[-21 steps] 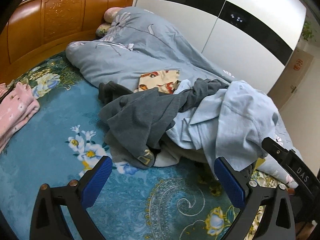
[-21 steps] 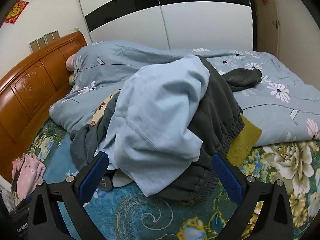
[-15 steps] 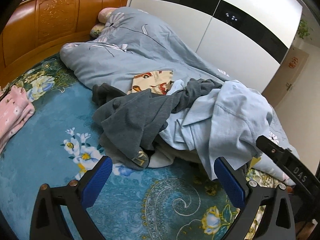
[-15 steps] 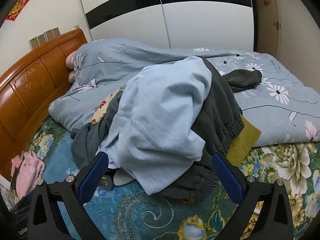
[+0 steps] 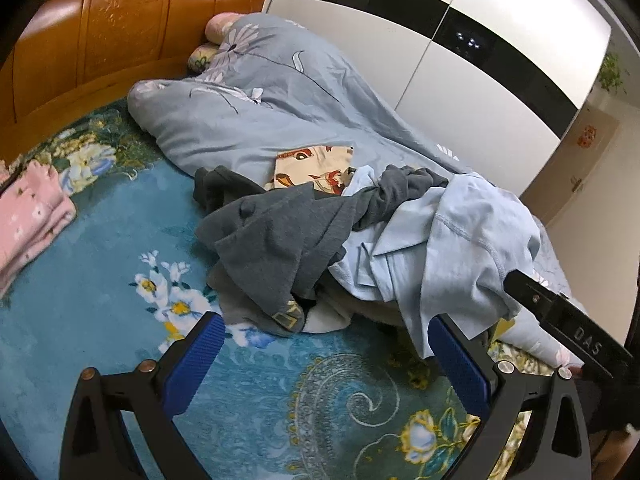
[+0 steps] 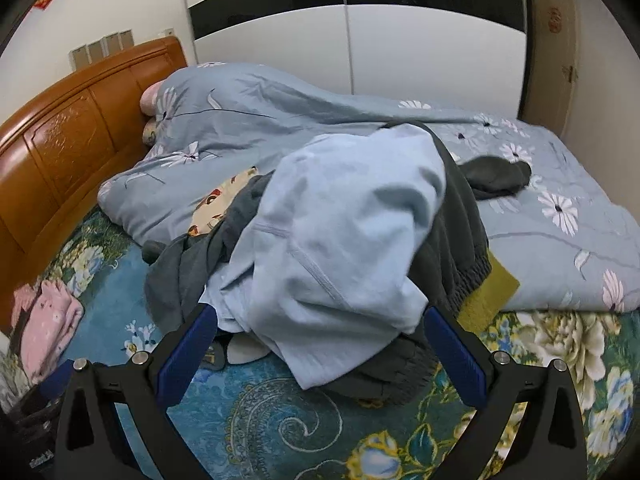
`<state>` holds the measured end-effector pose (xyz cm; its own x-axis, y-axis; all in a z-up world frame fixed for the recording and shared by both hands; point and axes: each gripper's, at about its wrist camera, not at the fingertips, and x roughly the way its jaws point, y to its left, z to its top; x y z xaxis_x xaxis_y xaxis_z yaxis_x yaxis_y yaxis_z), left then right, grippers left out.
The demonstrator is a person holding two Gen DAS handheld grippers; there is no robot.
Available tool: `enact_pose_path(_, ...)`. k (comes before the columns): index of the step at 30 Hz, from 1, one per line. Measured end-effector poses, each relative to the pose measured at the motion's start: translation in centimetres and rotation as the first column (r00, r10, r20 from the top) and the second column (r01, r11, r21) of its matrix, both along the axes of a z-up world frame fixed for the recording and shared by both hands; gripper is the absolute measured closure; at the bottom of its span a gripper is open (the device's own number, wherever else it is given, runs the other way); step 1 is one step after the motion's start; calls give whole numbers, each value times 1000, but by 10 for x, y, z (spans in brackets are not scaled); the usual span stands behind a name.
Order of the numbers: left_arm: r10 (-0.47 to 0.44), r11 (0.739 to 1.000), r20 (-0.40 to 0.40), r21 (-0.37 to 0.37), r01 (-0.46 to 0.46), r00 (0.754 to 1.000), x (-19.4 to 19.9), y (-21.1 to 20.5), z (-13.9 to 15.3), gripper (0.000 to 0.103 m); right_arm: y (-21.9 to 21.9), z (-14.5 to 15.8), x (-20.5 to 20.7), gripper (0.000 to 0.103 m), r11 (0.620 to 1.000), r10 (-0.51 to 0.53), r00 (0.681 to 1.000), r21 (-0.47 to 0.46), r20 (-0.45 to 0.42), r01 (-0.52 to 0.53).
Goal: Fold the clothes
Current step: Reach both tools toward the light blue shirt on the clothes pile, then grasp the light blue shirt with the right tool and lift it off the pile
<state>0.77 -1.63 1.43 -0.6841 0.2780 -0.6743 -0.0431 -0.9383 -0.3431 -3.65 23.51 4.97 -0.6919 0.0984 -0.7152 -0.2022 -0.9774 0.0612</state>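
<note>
While both tongs gape — clothes pile [image 6: 344, 240] untouched.

Each hand-held gripper, left [image 5: 326, 354] and right [image 6: 320, 346], has a matte black forked frame with silver screws and blue ribbed pads [image 5: 196, 354] on its fingers, while the right one's black bar in the left view bears the white letters "DAS".

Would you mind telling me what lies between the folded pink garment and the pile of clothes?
Only bare floral bedspread separates the pink garment from the clothes pile, clearest in the left wrist view.
</note>
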Motion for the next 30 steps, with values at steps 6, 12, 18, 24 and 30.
enact_pose_path(6,16,1000,-2,-1,-16,1000,3,-2,1,0,7,-1,-15,0,1000,-3,1000,18,-1,3)
enact_pose_path(12,63,997,45,36,-64,997,9,-8,-11,0,12,-9,-41,0,997,23,999,74,24,-24)
enact_pose_path(18,114,990,115,72,-123,987,29,-18,-28,0,35,-22,-66,31,999,-20,995,-44,99,24)
enact_pose_path(24,145,985,114,77,-155,983,49,-32,-29,0,59,6,-49,95,939,-3,999,-345,35,15)
enact_pose_path(30,172,977,93,115,-182,981,64,-49,-26,0,33,131,9,99,860,174,930,-409,-323,-304)
